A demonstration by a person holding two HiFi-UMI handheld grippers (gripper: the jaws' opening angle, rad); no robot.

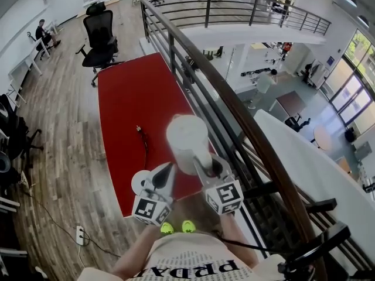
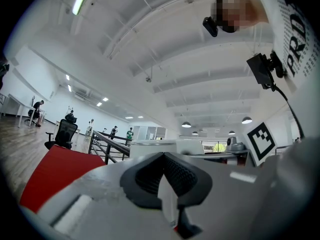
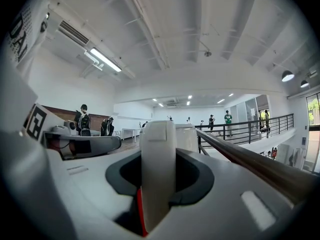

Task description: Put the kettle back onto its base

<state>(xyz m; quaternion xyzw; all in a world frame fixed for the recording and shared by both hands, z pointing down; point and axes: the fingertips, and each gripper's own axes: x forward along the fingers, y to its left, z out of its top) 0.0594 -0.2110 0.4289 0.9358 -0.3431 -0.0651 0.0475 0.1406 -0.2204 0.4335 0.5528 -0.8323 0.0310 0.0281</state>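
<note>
A white kettle (image 1: 187, 136) is held upright over the near end of the red table (image 1: 129, 98). My right gripper (image 1: 202, 167) is shut on its handle (image 3: 159, 174), which stands between the pads; the kettle's body (image 3: 186, 134) rises just beyond. The round white base (image 1: 140, 182) lies near the table's front edge, left of the kettle. My left gripper (image 1: 166, 173) reaches over the base, its pads (image 2: 182, 176) meeting at the tips with nothing clearly between them. Past them the kettle (image 2: 152, 146) shows.
A dark cable (image 1: 142, 138) trails across the table behind the base. A metal railing (image 1: 234, 116) runs close along the table's right side. An office chair (image 1: 99, 37) stands beyond the far end. A power strip (image 1: 79, 234) lies on the wooden floor at the left.
</note>
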